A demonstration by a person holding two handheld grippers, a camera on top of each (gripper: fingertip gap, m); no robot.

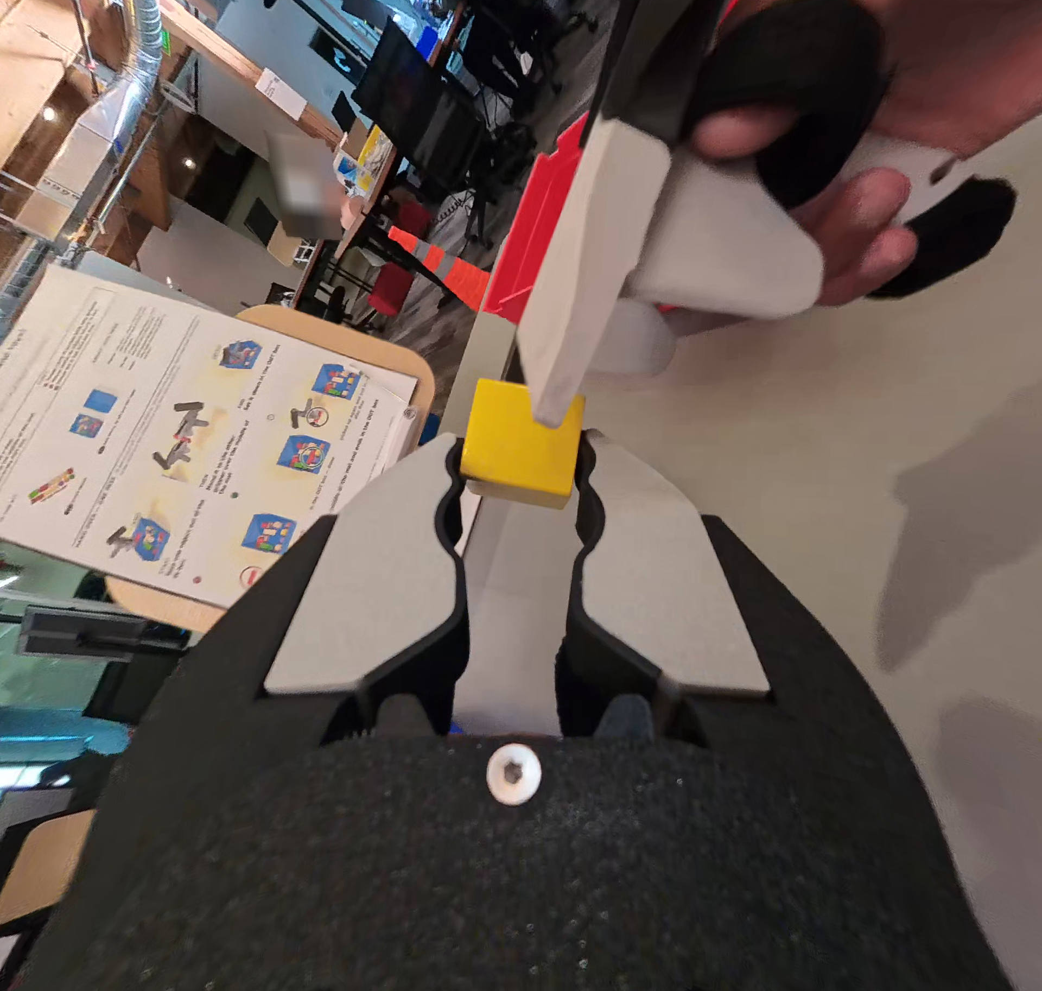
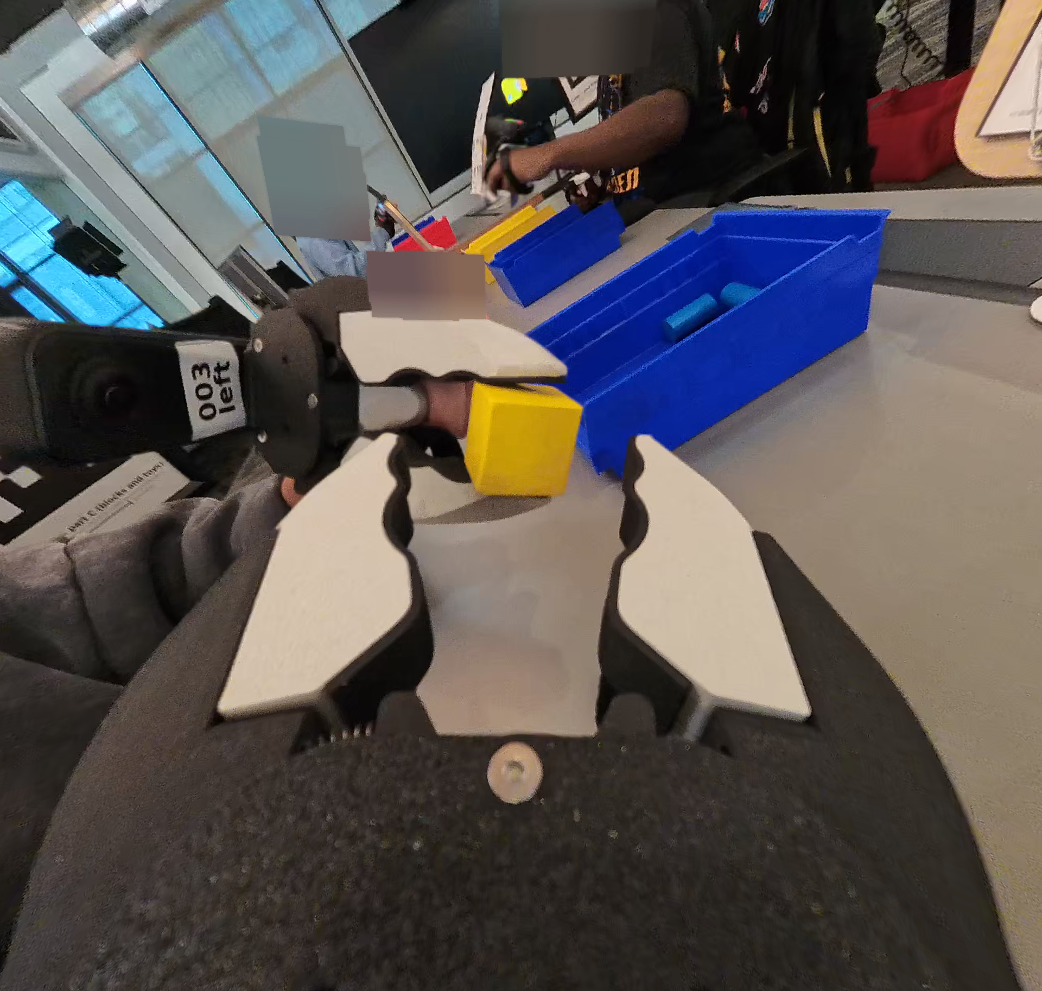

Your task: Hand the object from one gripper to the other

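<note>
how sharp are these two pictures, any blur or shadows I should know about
Left wrist view: yellow block sharp, right gripper and hand motion-blurred, soft shadows on the table. Right wrist view: mostly sharp, wide-angle bending, a shadow under the block.

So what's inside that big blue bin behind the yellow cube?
Inside the blue bin lie two blue blocks, near its far end. The rest of the visible floor looks bare. Its near wall and the yellow cube, held by the left gripper, hide the front corner.

A pale grey worktop (image 2: 846, 513) filled the foreground; tall windows (image 2: 169, 174) stood at 10 o'clock, a silver duct (image 1: 135, 62) overhead.
</note>
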